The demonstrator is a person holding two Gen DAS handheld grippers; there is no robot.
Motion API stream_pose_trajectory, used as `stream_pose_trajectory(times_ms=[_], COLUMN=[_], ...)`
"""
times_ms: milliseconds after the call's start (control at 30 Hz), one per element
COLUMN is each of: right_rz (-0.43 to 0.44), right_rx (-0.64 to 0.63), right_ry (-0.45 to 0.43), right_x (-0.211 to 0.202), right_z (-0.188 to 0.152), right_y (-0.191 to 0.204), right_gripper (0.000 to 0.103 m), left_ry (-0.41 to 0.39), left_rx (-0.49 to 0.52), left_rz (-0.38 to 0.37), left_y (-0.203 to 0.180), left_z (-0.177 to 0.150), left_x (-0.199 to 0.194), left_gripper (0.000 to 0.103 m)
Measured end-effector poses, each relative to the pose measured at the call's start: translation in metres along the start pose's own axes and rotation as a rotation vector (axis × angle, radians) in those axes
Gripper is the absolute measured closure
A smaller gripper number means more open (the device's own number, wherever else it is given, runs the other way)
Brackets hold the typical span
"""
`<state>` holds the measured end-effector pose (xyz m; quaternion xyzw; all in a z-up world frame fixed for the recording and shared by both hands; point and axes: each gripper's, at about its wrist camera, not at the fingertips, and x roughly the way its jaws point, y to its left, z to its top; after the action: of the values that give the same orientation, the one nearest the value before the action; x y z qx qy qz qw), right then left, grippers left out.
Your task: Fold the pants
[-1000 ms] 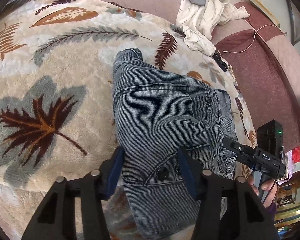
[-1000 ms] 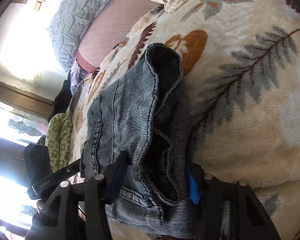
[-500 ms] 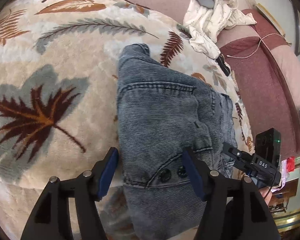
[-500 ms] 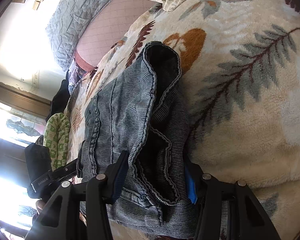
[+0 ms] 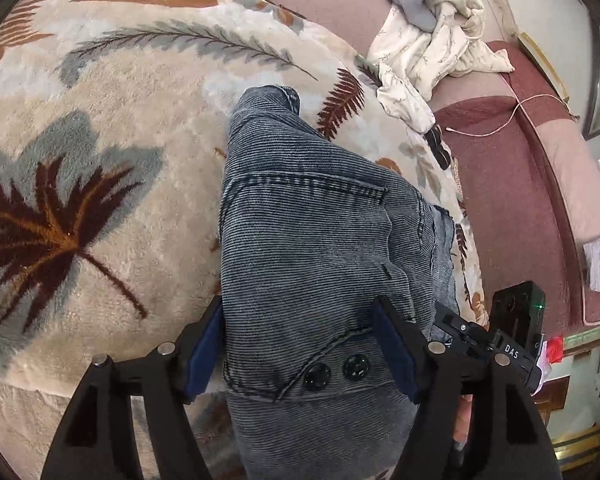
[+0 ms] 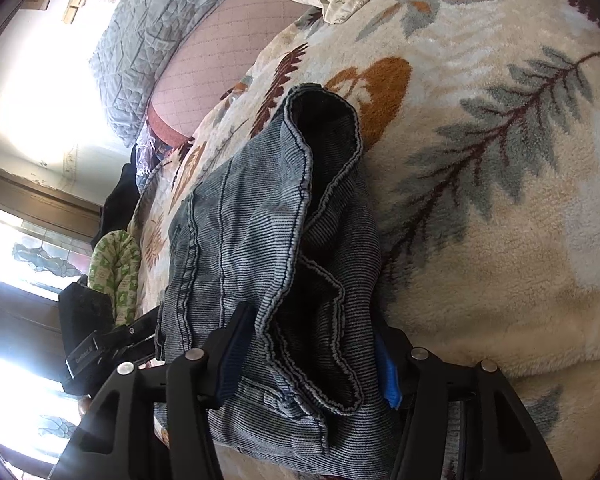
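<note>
Grey-blue ribbed pants (image 5: 312, 232) lie folded into a thick bundle on the leaf-patterned fleece blanket (image 5: 100, 120). My left gripper (image 5: 300, 304) straddles the near end by the two black buttons. Its jaws are opening, and the blue pads stand at the bundle's sides without squeezing it. In the right wrist view the pants (image 6: 240, 248) show their stacked hems and a dark leg opening. My right gripper (image 6: 312, 320) straddles that end, jaws also opening, with the fabric loose between the pads. Each gripper's body shows at the edge of the other's view.
A crumpled white floral sheet (image 5: 428, 52) and a grey quilt (image 6: 152, 28) lie at the far end of the pink mattress (image 5: 520, 184). A thin cable (image 5: 512, 116) crosses the mattress. A green patterned cloth (image 6: 116, 268) hangs beyond the blanket's edge by the bright window.
Both grippers' jaws have spread wider around the pants' ends. The left wrist view has rolled slightly. The pants stay in place on the blanket.
</note>
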<state>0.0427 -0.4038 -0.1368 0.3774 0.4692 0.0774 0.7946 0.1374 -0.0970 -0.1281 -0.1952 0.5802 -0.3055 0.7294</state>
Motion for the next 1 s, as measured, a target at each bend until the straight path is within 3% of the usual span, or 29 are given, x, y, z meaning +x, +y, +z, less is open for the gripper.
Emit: stream_pose_trajectory(times_ms=[133,267,467,700,1000], right_rz=[-0.005,-0.018,-0.031,-0.011,-0.02], right_rx=[-0.01,-0.035,-0.056,-0.074,-0.107], right_ry=[-0.009,-0.018,-0.029,-0.044,-0.073], right_x=[0.001,0.002,0.003,0.001,-0.003], right_z=[0.0,-0.001,-0.002,-0.001,-0.004], right_y=[0.001,0.005,0.01,0.013,0.021], right_gripper=[0.04,0.04,0.049,0.06,0.062], left_ry=[-0.038,-0.054,-0.074,-0.092,-0.12], left_rx=[0.026,0.037,0.051,0.082,0.111], left_rz=[0.011,0.03,0.042,0.032,0.039], left_y=[-0.003,-0.004,-0.005,-0.008,-0.016], left_z=[-0.003,-0.003,-0.003,-0.004,-0.004], left_x=[0.0,-0.003,-0.005,-0.012,-0.023], left_gripper=[0.034,0.049,0.065,0.072,0.073])
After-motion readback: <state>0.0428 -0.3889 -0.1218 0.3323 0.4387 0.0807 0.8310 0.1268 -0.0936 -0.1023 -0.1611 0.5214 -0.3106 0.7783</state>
